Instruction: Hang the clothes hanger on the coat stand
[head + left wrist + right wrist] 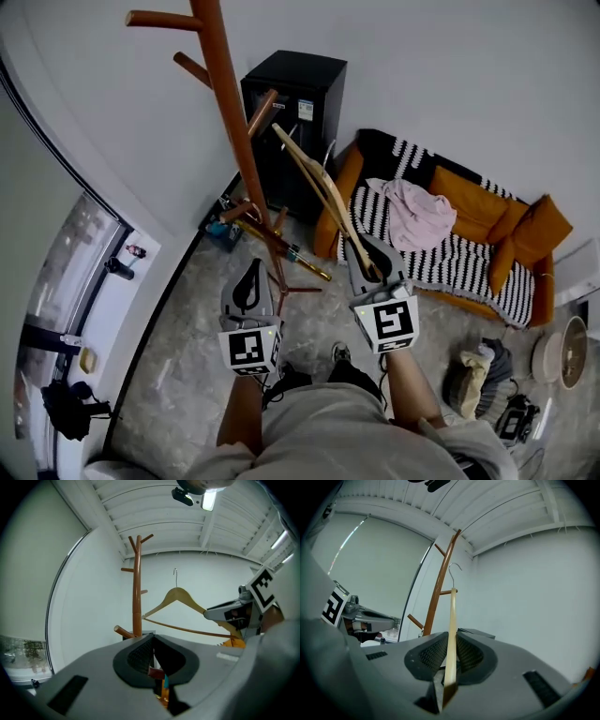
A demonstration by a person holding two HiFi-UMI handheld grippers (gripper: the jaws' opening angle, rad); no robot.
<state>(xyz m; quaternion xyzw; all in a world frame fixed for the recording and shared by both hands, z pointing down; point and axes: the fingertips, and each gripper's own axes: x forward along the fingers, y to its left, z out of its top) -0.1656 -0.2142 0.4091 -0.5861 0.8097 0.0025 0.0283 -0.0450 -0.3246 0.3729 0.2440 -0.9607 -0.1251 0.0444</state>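
Note:
A brown wooden coat stand with angled pegs rises in front of me, seen also in the left gripper view and the right gripper view. A pale wooden clothes hanger with a metal hook is held by one end of its shoulder in my right gripper, which is shut on it. The hanger runs up between the pads edge-on, its hook near the stand's pole but apart from the pegs. My left gripper hangs lower left, shut, with nothing in it. From there the whole hanger shows right of the stand.
A black cabinet stands behind the stand. An orange sofa with a striped blanket and a pink cloth is at the right. Bags lie on the floor at the lower right. A curved window wall runs along the left.

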